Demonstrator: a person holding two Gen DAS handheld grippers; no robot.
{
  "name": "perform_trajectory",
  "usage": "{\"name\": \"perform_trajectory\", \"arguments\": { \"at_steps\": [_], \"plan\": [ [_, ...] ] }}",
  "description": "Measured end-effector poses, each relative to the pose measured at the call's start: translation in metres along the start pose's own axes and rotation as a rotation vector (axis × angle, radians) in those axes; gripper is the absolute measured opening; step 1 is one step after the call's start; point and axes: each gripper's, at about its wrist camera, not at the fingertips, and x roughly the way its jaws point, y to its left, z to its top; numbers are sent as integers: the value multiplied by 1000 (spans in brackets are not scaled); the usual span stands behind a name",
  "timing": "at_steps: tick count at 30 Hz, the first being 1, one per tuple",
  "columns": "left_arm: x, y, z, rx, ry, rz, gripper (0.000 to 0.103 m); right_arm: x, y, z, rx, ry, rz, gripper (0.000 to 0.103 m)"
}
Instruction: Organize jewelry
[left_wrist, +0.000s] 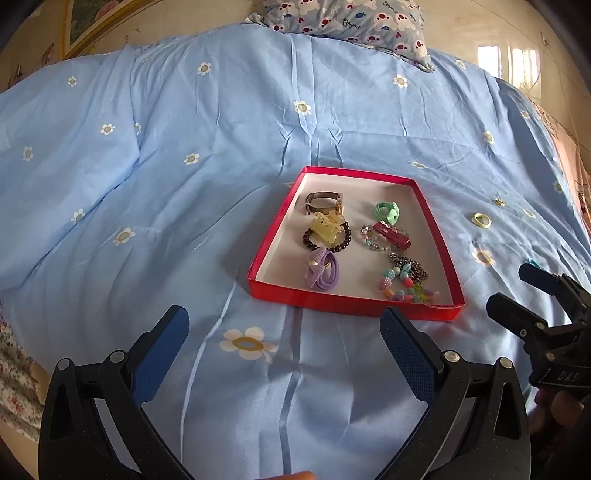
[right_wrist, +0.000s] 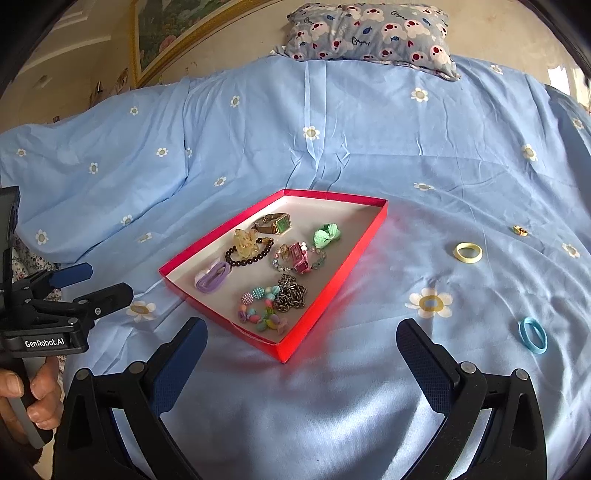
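Above the bedspread (right_wrist: 332, 387), both grippers agape

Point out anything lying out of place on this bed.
Three pieces lie loose on the blue flowered sheet, right of the red shallow box that holds the rest: a pale yellow ring-shaped band, a light blue hair tie nearer the right gripper, and a small gold piece farther back.

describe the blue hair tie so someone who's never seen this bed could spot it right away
Start at the red tray on the blue flowered bedspread and look to its right, outside it. Three small things lie loose there; the blue hair tie is nearest the right gripper. The yellow ring and tiny gold piece lie farther back.
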Motion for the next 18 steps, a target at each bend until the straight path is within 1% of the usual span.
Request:
{"name": "perform_trajectory", "arguments": {
  "at_steps": [8, 18],
  "plan": [
    [-1, -1, 0, 6, -4, 5, 103, -2, 4, -1, -24, -7, -5, 103],
    [-3, 0, 1, 7, -8, 10, 103, -3, 4, -1, -23, -10, -6, 103]
  ]
}}
